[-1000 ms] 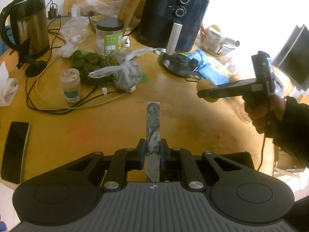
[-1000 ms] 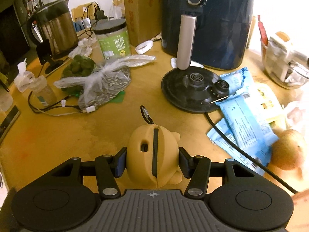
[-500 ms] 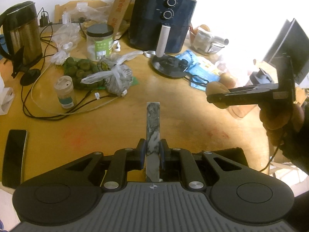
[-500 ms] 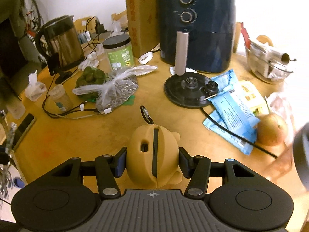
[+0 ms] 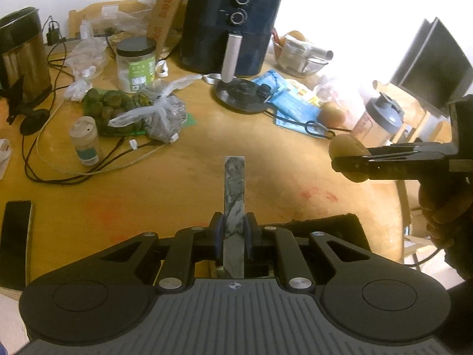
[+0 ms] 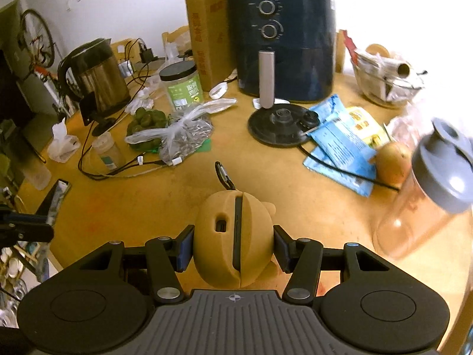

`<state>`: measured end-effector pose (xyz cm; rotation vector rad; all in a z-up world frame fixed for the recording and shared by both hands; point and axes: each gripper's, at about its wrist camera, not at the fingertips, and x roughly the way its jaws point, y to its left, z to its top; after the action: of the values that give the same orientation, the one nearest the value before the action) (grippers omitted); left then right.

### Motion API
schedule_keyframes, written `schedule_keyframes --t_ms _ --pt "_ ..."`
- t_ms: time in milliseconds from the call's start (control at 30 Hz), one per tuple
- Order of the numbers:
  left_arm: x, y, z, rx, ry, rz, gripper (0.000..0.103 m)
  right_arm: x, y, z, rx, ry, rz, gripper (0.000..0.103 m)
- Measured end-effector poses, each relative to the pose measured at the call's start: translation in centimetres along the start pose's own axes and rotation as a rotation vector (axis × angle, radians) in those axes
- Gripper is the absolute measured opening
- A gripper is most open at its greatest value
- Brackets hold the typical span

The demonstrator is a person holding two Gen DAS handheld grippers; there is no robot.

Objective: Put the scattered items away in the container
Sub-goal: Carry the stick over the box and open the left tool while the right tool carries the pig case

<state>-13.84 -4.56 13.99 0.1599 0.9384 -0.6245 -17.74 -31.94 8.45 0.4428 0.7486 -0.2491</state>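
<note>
My left gripper [image 5: 233,230] is shut on a flat grey-white marbled strip [image 5: 234,183] that sticks forward, edge-on, over the wooden table [image 5: 147,201]. Just right of and below its fingers shows the dark rim of a container [image 5: 325,224], mostly hidden by the gripper body. My right gripper [image 6: 233,245] is shut on a tan rubbery case [image 6: 224,236] with a black seam and a carabiner [image 6: 221,174] at its front. In the left wrist view that gripper [image 5: 348,162] hovers at the right, held by a hand [image 5: 443,207], above the table's right part.
At the back stand a dark blue air fryer [image 5: 230,23], a kettle base [image 5: 242,97], a green-labelled jar [image 5: 136,62], bagged food [image 5: 159,118] and cables. A phone [image 5: 14,236] lies at the left edge. A shaker bottle [image 6: 428,195] and an apple [image 6: 393,162] sit right.
Both grippers have drawn back and up from the table, each still holding its item. The right gripper has shifted rightward and lower in the left view; the shaker bottle came into sight.
</note>
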Motion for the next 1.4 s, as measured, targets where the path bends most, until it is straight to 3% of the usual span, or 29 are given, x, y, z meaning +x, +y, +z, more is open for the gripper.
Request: schedule_keyframes --t_ms 167,433,1033,1233,1300,1400 --pt "0.2 -0.8 -0.4 0.018 0.013 -0.014 0.016 -1.4 -0.5 -1.2 0.063 -0.01 0.016 0.057" --pt "0.6 -2.2 -1.1 0.074 0.043 -0.03 0.016 -3.2 -0.6 -2.7 0.063 -0.021 0.001 0.057" --pt "2.5 -7.0 -3.6 0.48 0.135 0.0 0.016 -5.6 -1.5 -5.9 0.097 -0.016 0.002 0.058" --pt "3.6 -7.4 -3.8 0.5 0.184 0.001 0.019 -6.2 -1.9 -6.5 0.11 -0.018 0.0 0.058" --pt "3.6 -7.2 -3.6 0.457 0.179 0.002 0.035 -6.3 -2.0 -6.7 0.112 -0.019 0.0 0.058" --pt "3.2 -6.9 -3.4 0.395 0.154 0.02 0.046 -6.4 -2.1 -7.0 0.119 -0.019 0.001 0.058"
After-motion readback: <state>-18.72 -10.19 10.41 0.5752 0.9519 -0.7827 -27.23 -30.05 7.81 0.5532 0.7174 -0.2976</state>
